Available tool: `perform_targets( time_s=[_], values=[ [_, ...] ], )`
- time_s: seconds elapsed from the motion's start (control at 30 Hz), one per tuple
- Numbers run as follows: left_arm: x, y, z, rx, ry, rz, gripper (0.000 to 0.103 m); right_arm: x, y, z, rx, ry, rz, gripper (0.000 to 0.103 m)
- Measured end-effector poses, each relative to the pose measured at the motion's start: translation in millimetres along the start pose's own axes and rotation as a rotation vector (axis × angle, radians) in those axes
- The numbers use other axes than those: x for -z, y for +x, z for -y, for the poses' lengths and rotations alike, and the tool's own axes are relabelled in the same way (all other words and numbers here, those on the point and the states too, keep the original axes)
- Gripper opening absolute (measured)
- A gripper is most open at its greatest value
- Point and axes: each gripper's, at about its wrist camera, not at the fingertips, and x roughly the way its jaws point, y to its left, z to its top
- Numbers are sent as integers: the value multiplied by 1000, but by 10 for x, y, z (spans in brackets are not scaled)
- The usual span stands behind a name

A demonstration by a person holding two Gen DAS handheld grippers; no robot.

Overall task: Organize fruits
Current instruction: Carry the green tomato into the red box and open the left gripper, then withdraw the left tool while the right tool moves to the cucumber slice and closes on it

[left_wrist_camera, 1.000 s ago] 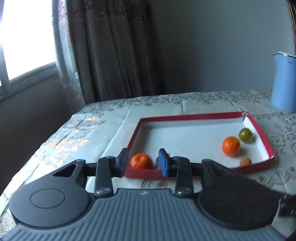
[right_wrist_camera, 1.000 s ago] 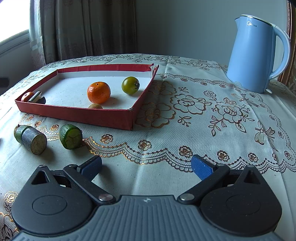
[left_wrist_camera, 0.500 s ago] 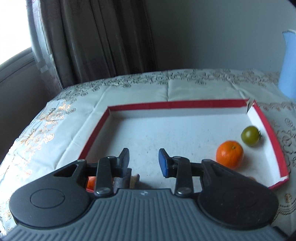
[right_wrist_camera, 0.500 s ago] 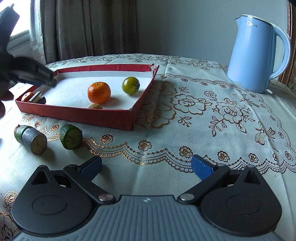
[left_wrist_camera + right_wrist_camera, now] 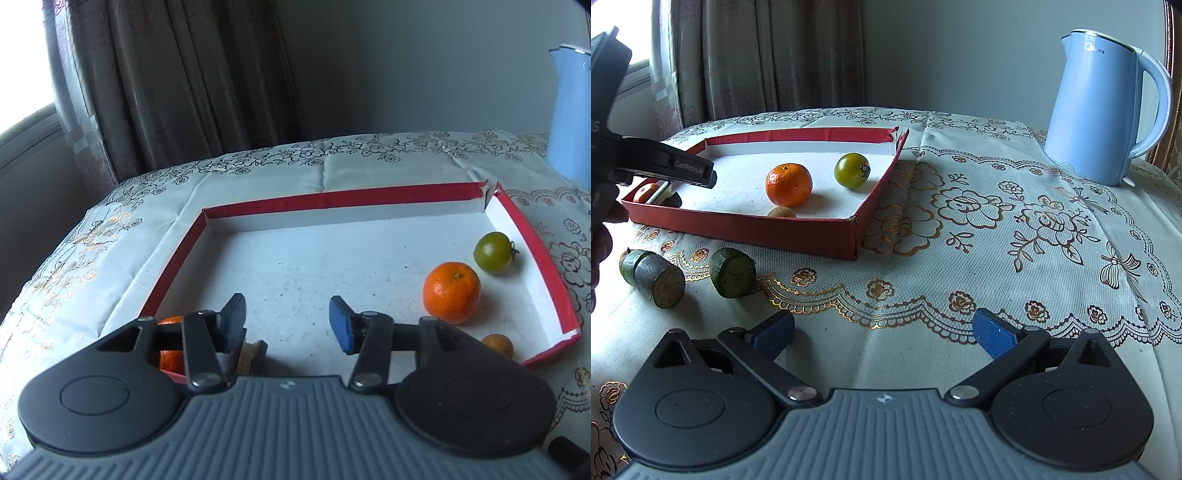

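A red tray [image 5: 332, 194] with a white floor holds a tangerine [image 5: 452, 291], a green tomato [image 5: 493, 252] and a small brown fruit [image 5: 498, 345] at its right side. My left gripper [image 5: 287, 312] hangs over the tray's near-left part; its jaws are opening, with nothing between the pads. An orange piece [image 5: 171, 360] and a cut slice [image 5: 253, 350] lie in the near-left corner, partly hidden under its left finger. My right gripper [image 5: 882, 332] stands open and empty over the tablecloth, in front of the tray [image 5: 757, 230]. Two green cut pieces [image 5: 652, 273] [image 5: 733, 262] lie on the cloth before the tray.
A light blue kettle [image 5: 1100, 110] stands at the back right of the table. A curtain and a window are behind the table on the left. A hand [image 5: 600, 243] shows at the left edge of the right wrist view.
My left gripper has moved forward and down from the tray's near wall to over its floor, and its jaws have widened. It has come into the right wrist view. The right gripper kept still.
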Motion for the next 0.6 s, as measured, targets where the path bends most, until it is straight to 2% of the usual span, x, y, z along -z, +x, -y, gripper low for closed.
perform_targets(
  time_s=[0.03,0.1,0.37,0.6],
  values=[
    [10,-41,-10,-1,-3,4,67,0,-1,0,0,0,0,103],
    [39,-134,-55,-8,-14,18,87,-2,-2,0,-2,2,0,103],
    [294,-543,-365,-11,-37,54,88,-10,-10,33,-19,20,8,103],
    [672,-862,-778,-104,-68,93,94,-10,-12,67,-33,37,14,103]
  ],
)
